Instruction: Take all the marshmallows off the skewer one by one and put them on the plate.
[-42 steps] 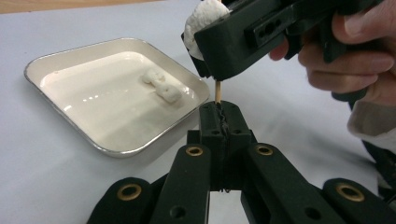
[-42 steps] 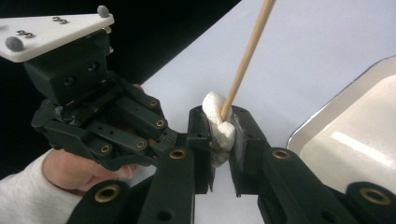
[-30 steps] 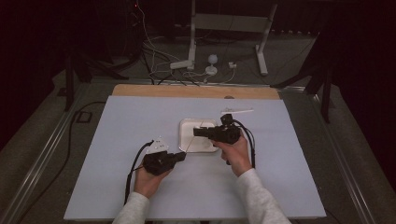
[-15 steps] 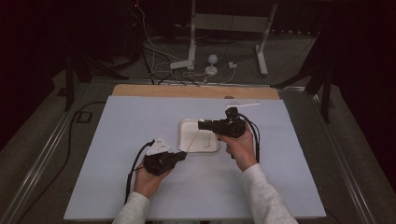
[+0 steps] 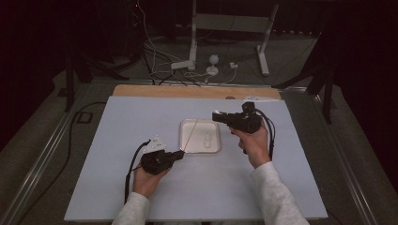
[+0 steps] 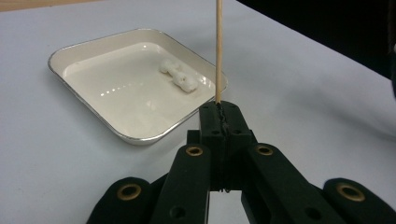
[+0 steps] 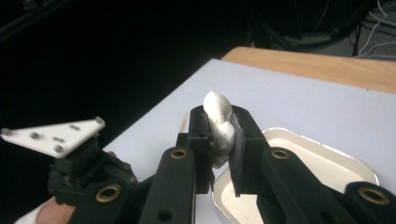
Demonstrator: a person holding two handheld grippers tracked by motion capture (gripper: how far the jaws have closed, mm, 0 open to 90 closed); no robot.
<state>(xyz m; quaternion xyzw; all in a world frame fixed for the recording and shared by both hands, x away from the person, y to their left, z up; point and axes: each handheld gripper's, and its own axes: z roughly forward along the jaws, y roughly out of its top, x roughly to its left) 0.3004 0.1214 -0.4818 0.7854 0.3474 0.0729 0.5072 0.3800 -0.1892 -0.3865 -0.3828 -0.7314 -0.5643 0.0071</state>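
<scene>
Marshmallow pinched between right gripper jaws, held above table beside tray's right edge. Skewer clamped upright-tilted in left gripper, jaws pressed on its base, just near tray's front corner. Two marshmallows lie in tray.

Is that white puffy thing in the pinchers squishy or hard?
Probably squishy: the white lump bulges out above the right gripper where its jaws pinch it. It looks light, likely a marshmallow. Two more lumps lie still in the tray, so they seem unlikely to roll.
</scene>
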